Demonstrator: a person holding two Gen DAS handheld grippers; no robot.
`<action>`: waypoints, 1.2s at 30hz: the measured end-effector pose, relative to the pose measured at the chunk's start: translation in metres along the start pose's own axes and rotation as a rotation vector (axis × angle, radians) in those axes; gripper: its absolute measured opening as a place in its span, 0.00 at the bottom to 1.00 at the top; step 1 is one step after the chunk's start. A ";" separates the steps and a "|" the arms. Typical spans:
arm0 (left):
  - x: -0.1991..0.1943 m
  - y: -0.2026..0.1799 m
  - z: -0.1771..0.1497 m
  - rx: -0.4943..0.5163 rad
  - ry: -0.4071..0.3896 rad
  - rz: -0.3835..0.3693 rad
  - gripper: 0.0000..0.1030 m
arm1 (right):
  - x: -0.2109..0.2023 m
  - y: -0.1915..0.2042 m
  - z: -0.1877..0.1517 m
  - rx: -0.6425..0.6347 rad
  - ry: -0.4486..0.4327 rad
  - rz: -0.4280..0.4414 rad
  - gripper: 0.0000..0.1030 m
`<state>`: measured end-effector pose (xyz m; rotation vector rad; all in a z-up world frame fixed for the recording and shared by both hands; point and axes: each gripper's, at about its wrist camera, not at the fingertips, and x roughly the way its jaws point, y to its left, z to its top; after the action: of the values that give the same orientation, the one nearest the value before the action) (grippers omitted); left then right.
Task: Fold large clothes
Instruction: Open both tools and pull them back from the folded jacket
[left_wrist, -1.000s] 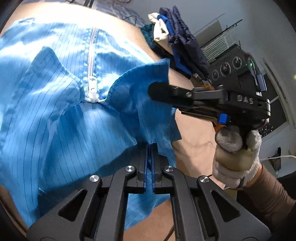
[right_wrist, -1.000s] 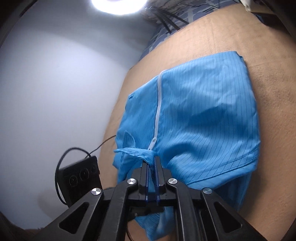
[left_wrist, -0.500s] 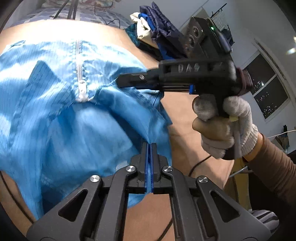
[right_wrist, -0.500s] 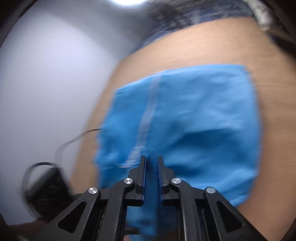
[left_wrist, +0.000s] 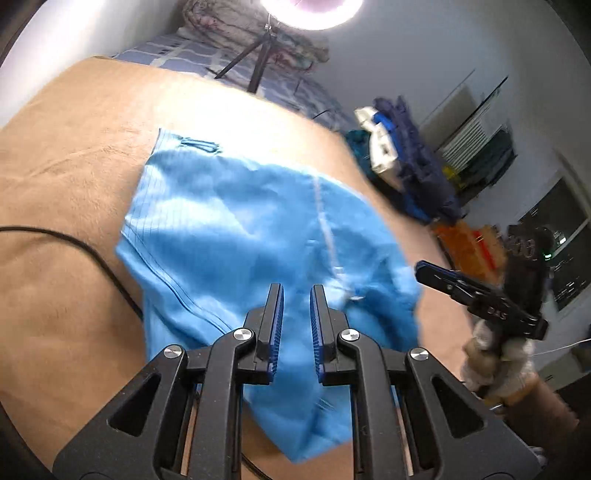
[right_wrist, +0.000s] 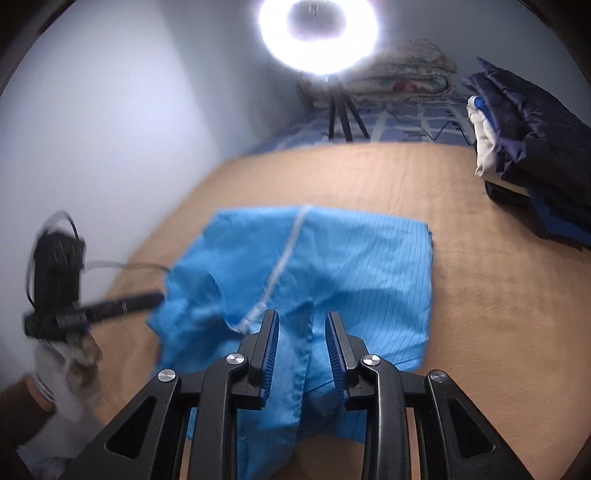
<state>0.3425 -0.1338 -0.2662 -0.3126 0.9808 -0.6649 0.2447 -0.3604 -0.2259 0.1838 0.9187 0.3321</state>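
The blue garment (left_wrist: 236, 229) lay folded on the tan bed (left_wrist: 66, 192). The left gripper (left_wrist: 296, 295) and the right gripper (right_wrist: 301, 325) hovered above its near edge, jaws just parted, gripping nothing, angled downward, gloved hands holding both

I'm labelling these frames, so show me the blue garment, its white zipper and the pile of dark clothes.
blue garment (right_wrist: 369, 266): right wrist view, flat striped panel.
white zipper (right_wrist: 284, 258): right wrist view, mid-length.
pile of dark clothes (right_wrist: 535, 147): right wrist view, navy top layer.
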 end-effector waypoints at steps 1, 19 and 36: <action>0.011 0.000 0.000 0.009 0.021 0.027 0.11 | 0.006 0.001 0.000 0.000 0.012 -0.017 0.27; -0.025 0.032 0.077 0.047 -0.051 0.104 0.11 | -0.010 -0.041 0.046 -0.007 -0.044 -0.039 0.35; 0.131 0.026 0.114 0.194 0.120 0.181 0.11 | 0.120 -0.023 0.100 -0.157 0.100 0.000 0.28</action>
<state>0.4986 -0.2043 -0.3059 -0.0126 1.0368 -0.6124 0.3975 -0.3405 -0.2628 0.0226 0.9863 0.4147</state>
